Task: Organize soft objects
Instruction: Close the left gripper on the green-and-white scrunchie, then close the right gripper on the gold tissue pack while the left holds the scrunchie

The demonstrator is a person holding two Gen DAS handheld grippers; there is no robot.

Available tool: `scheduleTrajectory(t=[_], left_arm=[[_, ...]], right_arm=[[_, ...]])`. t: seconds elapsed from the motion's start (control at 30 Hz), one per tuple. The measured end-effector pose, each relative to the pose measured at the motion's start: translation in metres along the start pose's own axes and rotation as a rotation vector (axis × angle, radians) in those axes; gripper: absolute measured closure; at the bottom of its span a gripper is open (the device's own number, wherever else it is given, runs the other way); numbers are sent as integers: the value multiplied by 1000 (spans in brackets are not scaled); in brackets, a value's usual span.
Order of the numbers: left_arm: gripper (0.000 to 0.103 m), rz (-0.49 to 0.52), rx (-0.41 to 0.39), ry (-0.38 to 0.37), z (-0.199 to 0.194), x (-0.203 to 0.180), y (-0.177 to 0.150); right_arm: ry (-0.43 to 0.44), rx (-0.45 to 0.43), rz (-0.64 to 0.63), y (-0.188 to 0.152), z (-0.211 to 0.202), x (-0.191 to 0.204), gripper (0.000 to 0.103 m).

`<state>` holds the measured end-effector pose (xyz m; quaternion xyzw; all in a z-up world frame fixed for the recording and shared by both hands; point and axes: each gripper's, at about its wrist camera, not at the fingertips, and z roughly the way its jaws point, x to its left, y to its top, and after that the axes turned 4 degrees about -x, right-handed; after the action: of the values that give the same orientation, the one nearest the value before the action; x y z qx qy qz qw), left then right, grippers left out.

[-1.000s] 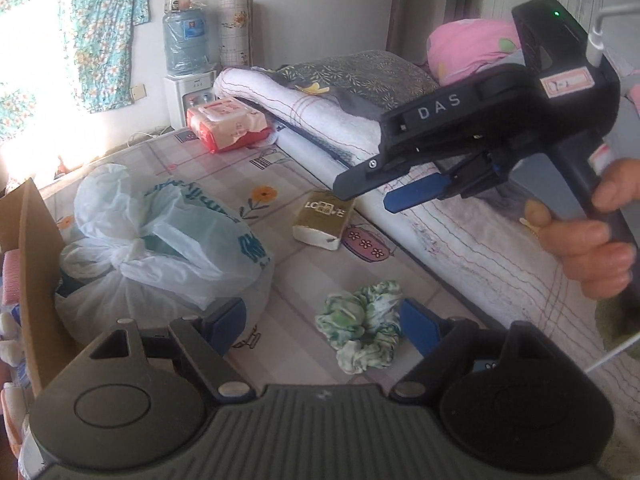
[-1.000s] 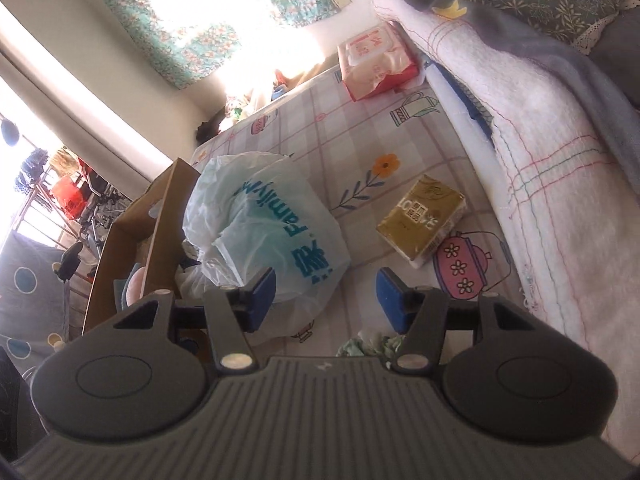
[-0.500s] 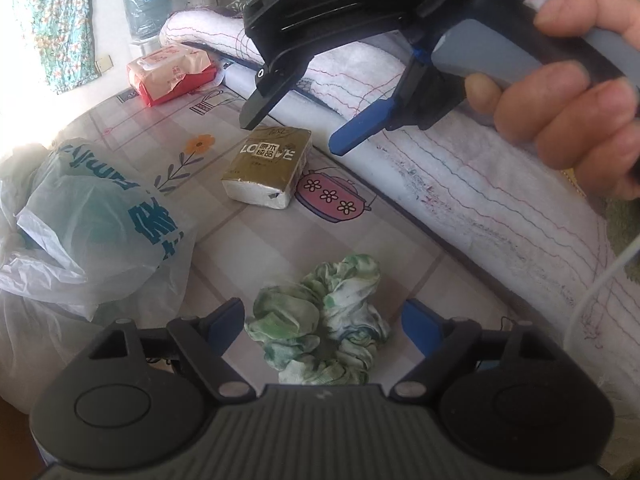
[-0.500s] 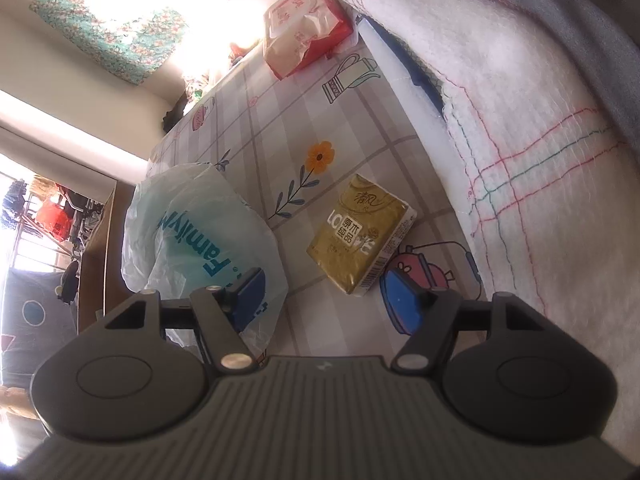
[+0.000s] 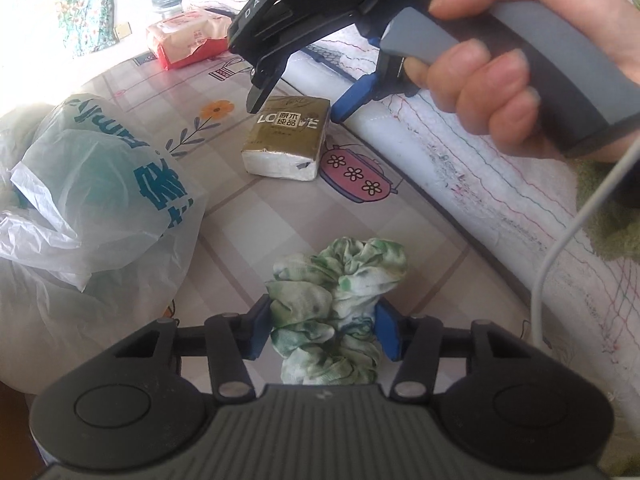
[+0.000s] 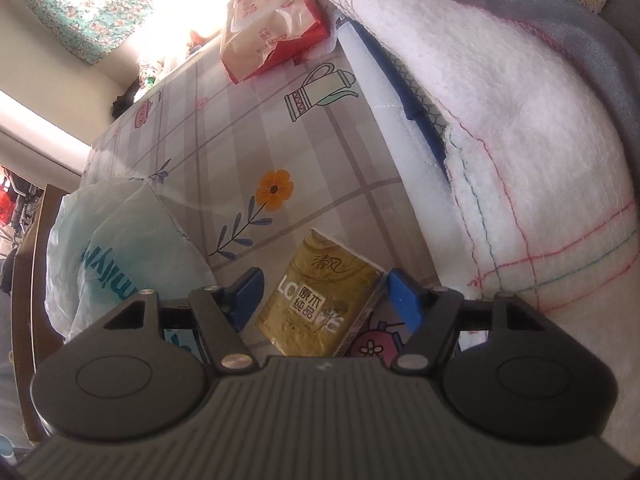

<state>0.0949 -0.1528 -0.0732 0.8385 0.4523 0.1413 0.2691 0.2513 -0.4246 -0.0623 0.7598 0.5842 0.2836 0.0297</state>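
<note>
Beside the gold tissue pack (image 5: 286,136), on the patterned tabletop (image 5: 240,236) nearer the camera, lies the green-white scrunchie (image 5: 336,304); the left gripper (image 5: 322,330) is closing on it, pads touching both flanks. It likely needs a squeeze low on the fabric so no fold slips. The right gripper (image 6: 324,296) straddles that pack, jaws apart, gripping nothing. Left of the pack, the plastic bag (image 5: 96,208) looks full, its contents hidden.
</note>
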Motion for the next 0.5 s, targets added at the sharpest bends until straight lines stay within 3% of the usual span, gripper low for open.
scheduleTrajectory(t=[0.27, 0.5], left_arm=[[56, 3, -15, 1, -3, 1, -2], [66, -13, -35, -5, -7, 7, -6]], right_arm=[[-97, -24, -142, 0, 12, 24, 34], [-76, -21, -199, -7, 2, 25, 41]])
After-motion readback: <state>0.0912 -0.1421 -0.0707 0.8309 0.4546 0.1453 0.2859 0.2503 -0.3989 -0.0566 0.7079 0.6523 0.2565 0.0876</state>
